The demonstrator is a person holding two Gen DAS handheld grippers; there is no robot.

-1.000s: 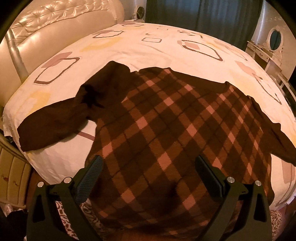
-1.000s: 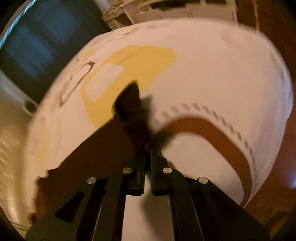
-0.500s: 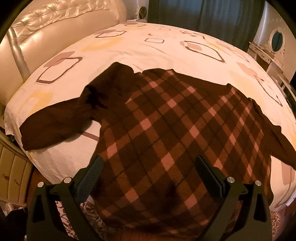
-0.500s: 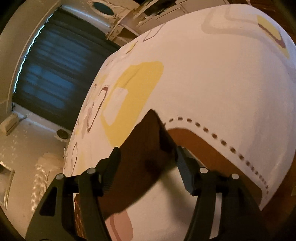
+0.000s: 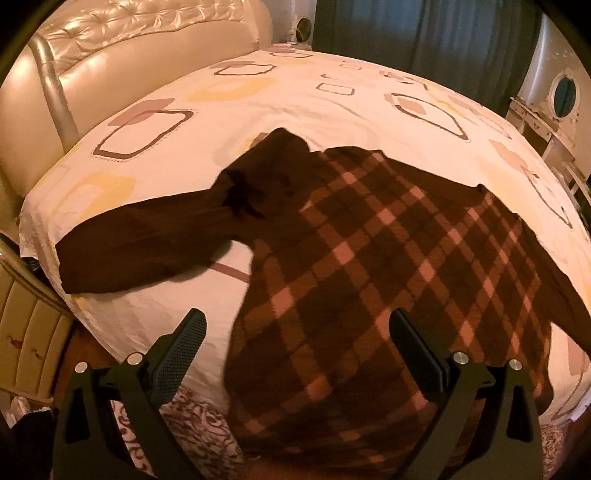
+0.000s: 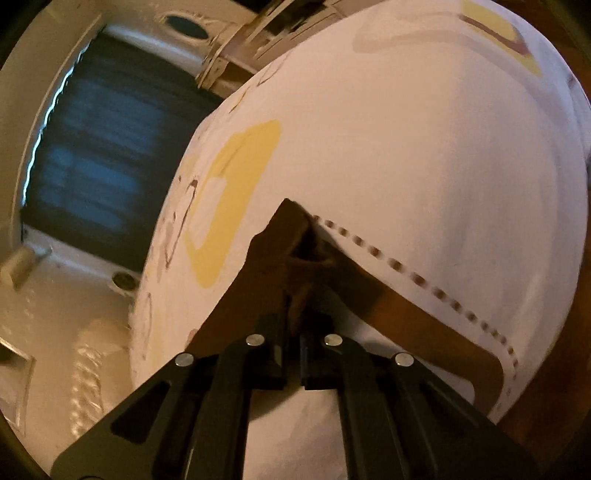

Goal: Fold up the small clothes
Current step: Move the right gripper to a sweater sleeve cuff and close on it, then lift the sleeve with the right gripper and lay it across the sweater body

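A dark brown sweater [image 5: 369,266] with a pink diamond check lies spread on the bed [image 5: 258,110], hem hanging over the near edge. Its plain brown left sleeve [image 5: 140,240] stretches out to the left. My left gripper [image 5: 295,347] is open and empty, held above the sweater's lower hem. In the right wrist view my right gripper [image 6: 293,317] is shut on the end of the sweater's right sleeve [image 6: 273,258], which bunches up between the fingers just above the sheet.
A padded cream headboard [image 5: 110,74] runs along the bed's left side. Dark curtains [image 5: 424,33] hang behind the bed. A white dresser with an oval mirror [image 5: 561,96] stands at the far right. A cream cabinet [image 5: 22,332] sits at the near left corner.
My right gripper opened around the sleeve end half a second ago and has closed on it again. My left gripper has drifted slightly left and stays open.
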